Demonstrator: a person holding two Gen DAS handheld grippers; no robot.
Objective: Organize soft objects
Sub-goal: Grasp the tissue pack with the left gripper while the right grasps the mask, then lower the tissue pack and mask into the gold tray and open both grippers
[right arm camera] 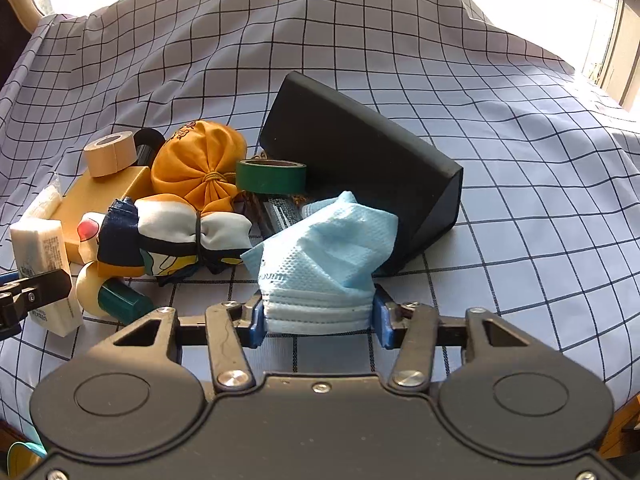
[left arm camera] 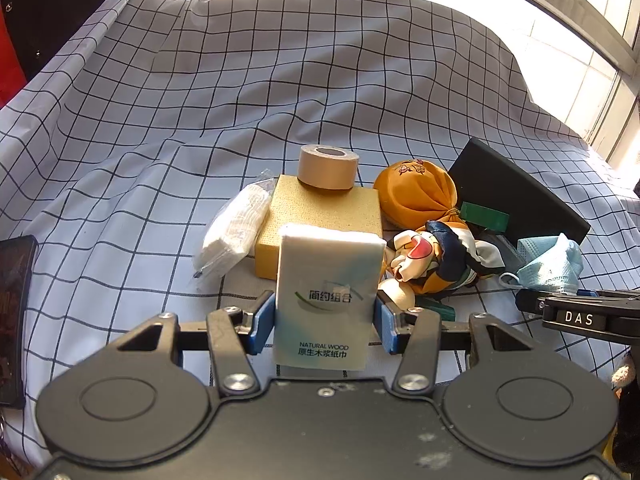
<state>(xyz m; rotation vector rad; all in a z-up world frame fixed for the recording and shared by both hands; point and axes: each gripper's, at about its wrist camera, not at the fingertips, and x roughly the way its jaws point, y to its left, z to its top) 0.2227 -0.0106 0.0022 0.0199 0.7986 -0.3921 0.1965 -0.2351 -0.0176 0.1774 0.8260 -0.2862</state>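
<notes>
From the left wrist view, the left gripper had its blue pads clamped on the sides of a tissue pack, holding it upright just in front of the pile on the checked cloth. Behind the pack lay a yellow sponge block with a roll of tan tape standing on it, and a wrapped white gauze roll lay against the block's left side. To the right sat an orange cloth pouch, a patterned scarf bundle and, further right, the black case.

From the right wrist view, the right gripper had the folded edge of a blue face mask between its pads, which touched both sides of it; the rest of the mask draped forward against the black case. A green tape roll lay just beyond the mask, between the pouch and the case.

To my eye the sorting had scarcely begun: nearly everything was bunched in one heap, with soft and hard things mixed. Only the pack and the mask were in hand, and the pouch, scarf, gauze and sponge were not yet separated.
</notes>
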